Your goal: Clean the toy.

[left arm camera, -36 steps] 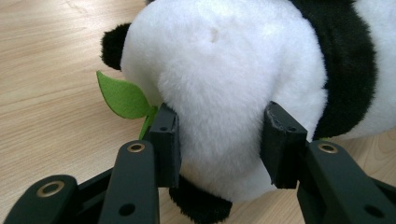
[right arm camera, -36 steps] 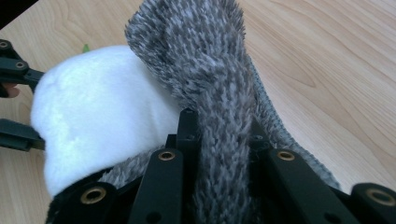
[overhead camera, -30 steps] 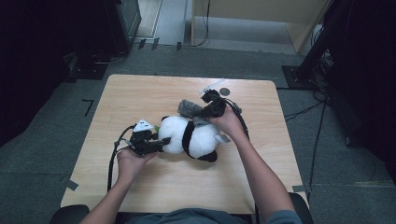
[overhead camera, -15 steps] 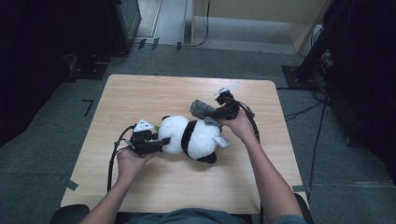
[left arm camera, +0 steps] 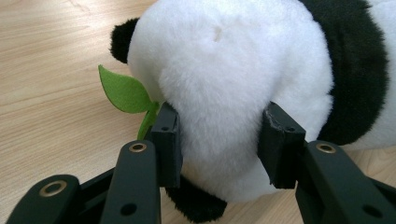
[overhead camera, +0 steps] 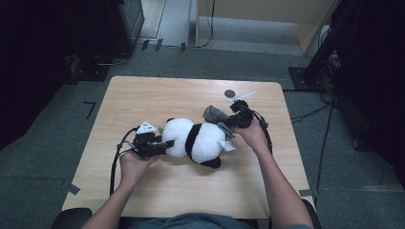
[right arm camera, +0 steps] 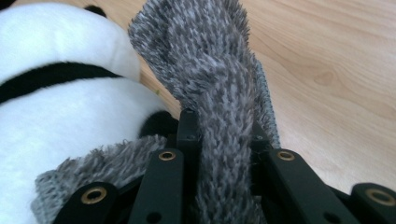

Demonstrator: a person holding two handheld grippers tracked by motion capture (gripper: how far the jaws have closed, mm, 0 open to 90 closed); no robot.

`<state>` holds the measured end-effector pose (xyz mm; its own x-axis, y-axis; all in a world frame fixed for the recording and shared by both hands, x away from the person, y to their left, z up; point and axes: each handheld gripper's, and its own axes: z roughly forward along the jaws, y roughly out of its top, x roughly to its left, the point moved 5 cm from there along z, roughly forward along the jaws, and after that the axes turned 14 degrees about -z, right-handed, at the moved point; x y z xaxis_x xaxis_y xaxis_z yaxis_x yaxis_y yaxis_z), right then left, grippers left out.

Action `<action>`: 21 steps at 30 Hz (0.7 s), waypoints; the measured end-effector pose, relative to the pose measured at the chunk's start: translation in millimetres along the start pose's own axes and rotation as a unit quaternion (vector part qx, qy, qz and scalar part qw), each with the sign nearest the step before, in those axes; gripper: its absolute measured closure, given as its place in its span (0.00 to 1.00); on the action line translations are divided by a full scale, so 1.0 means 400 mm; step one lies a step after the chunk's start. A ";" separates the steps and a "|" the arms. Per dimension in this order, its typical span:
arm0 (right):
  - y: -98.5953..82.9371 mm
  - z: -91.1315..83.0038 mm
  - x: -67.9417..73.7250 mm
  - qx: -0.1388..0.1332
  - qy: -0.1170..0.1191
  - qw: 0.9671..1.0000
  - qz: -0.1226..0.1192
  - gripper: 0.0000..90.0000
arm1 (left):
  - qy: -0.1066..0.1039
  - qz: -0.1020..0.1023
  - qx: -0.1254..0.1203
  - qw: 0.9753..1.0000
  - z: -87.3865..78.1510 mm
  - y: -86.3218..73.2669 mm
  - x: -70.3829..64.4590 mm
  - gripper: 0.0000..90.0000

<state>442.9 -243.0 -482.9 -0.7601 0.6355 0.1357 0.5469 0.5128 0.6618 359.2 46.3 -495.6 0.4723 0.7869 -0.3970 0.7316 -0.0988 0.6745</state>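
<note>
**Plush panda pinned at one end, grey knit cloth clamped at the other**

High view: a black-and-white plush panda toy [overhead camera: 198, 142] lies on its side on the light wooden table [overhead camera: 167, 95], stretched between the two tools. The left gripper [overhead camera: 160, 147] meets the panda's white end, just ahead of its jaws, with the person's left hand [overhead camera: 133, 162] behind it. The right gripper [overhead camera: 228, 125] sits at the panda's opposite end, with a fuzzy grey knitted cloth [overhead camera: 215, 114] bunched just in front of it. A small dark round disc [overhead camera: 229, 93] rests on the table beyond the right gripper, apart from it.

Left gripper view: the jaws stand moderately apart and press into the panda's white rounded end [left arm camera: 233, 84] from both sides, so the plush bulges between the pads. A green felt leaf [left arm camera: 125, 91] sticks out just beyond the jaw seen at the left; a black ear sits farther ahead.

Right gripper view: the jaws are nearly closed, squeezing a fold of the grey knitted cloth [right arm camera: 219, 84], which rises straight ahead of them. The panda's body [right arm camera: 60, 93] lies just beside the cloth, on the left of the jaws.
</note>
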 end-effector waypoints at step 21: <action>0.120 -0.095 0.093 -0.059 -0.016 0.997 -0.041 0.85 | -0.004 -0.026 -0.008 1.000 -0.006 -0.005 -0.009 0.62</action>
<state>427.7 -216.7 -418.0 -0.7884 0.6127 0.0547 0.4357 0.4935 0.7527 354.7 45.1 -493.9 0.4381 0.7864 -0.4355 0.7465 -0.0483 0.6636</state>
